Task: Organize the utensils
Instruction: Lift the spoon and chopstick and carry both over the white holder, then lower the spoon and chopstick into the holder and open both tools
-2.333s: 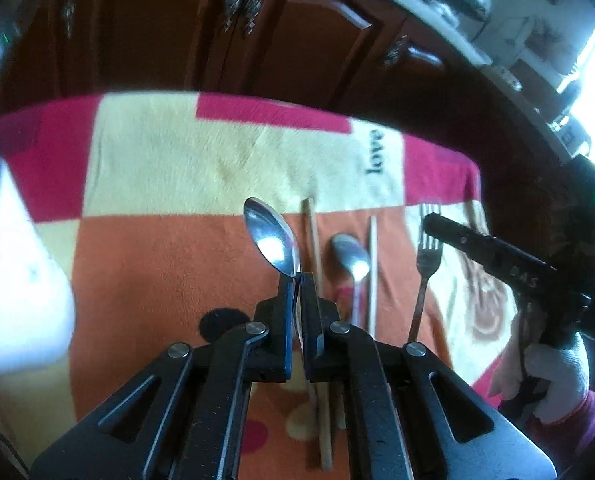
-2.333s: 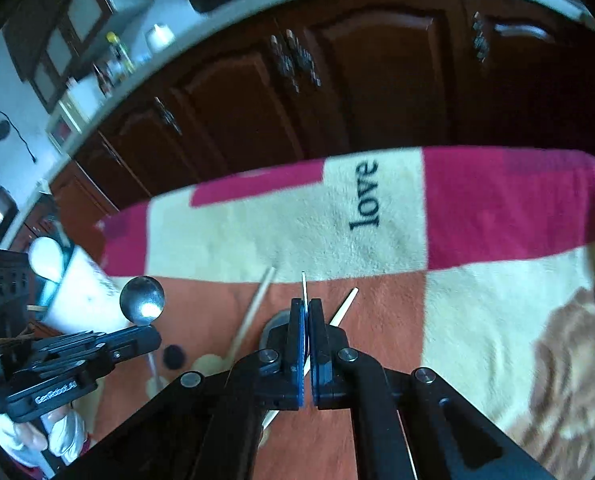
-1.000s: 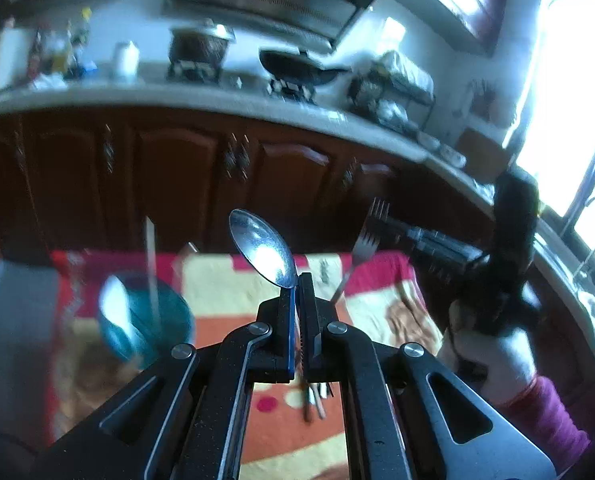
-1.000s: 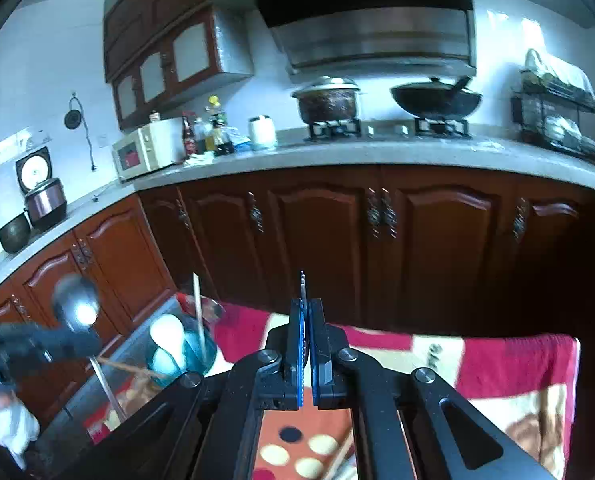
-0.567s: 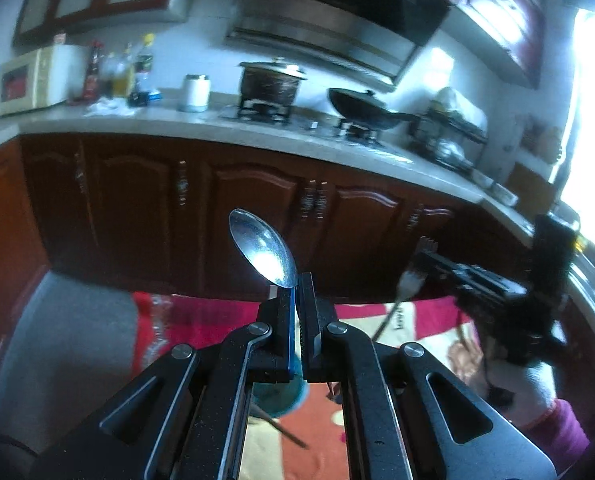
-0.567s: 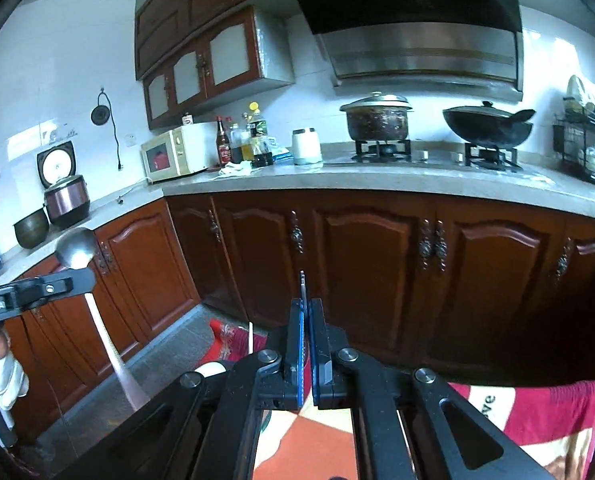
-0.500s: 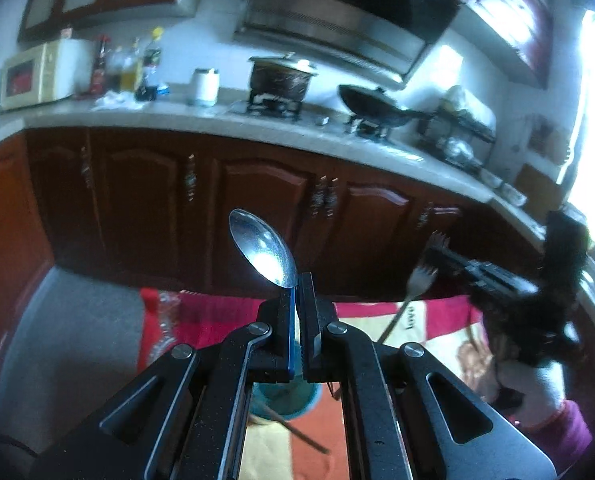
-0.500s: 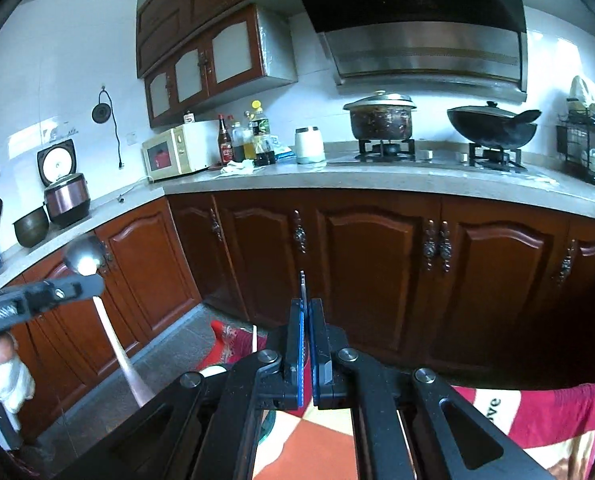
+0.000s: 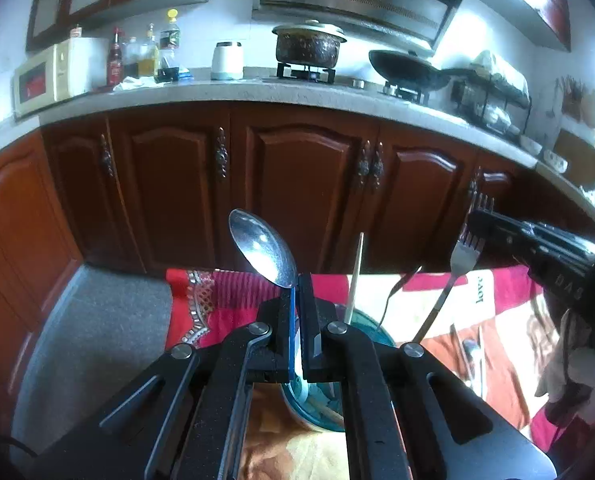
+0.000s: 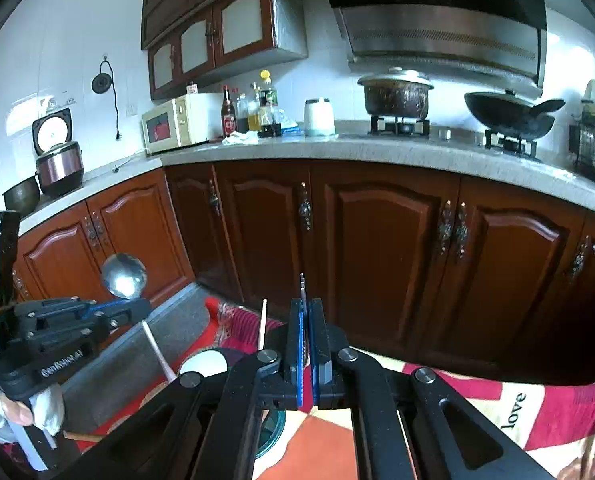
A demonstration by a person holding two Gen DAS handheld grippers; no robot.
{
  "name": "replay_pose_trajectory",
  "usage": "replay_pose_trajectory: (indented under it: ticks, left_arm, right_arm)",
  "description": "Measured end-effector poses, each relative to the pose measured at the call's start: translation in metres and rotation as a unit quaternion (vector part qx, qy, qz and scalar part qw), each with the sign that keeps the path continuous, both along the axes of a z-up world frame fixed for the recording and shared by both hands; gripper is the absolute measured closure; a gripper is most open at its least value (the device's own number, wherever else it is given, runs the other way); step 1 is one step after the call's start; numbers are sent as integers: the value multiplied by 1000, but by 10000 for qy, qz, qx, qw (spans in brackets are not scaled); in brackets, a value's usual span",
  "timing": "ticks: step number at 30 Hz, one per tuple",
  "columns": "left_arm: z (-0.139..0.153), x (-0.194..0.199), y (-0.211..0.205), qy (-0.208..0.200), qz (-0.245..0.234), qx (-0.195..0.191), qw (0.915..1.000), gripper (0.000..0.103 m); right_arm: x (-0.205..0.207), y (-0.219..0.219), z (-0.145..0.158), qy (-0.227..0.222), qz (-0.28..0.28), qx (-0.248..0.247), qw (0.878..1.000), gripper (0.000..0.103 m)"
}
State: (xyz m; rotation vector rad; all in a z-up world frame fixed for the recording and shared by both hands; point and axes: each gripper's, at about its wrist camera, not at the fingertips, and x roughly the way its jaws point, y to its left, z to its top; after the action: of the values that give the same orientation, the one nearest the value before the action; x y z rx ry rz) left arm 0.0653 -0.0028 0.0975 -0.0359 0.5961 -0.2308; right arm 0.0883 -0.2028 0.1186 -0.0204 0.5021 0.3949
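Left wrist view: my left gripper (image 9: 297, 296) pinches the spoon (image 9: 263, 248), my right gripper (image 10: 306, 320) the fork (image 9: 463, 252); lower both handle-first into the teal cup (image 9: 371, 330).

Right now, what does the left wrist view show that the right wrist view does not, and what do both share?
Only the left wrist view shows the silver metal fork face-on in the right gripper, and loose utensils lying on the patchwork cloth.

Only the right wrist view shows the rice cooker on the counter; there the fork is a thin edge.

Both show the shiny metal spoon clamped in the left gripper, the teal bowl, the cream microwave.
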Motion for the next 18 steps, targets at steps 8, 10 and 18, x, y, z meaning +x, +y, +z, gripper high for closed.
replay_pose_trajectory:
  ticks: [8, 10, 18]
  left_arm:
    - [-35, 0, -8, 165, 25, 233, 9996, 103]
    - [-43, 1, -8, 225, 68, 237, 9994, 103]
    - [-59, 3, -10, 461, 112, 132, 9988, 102]
  right_arm:
    - [2, 7, -21, 213, 119, -59, 9997, 101]
    - [3, 8, -28, 298, 127, -65, 9995, 101]
    - [15, 5, -56, 772, 118, 88, 9969, 101]
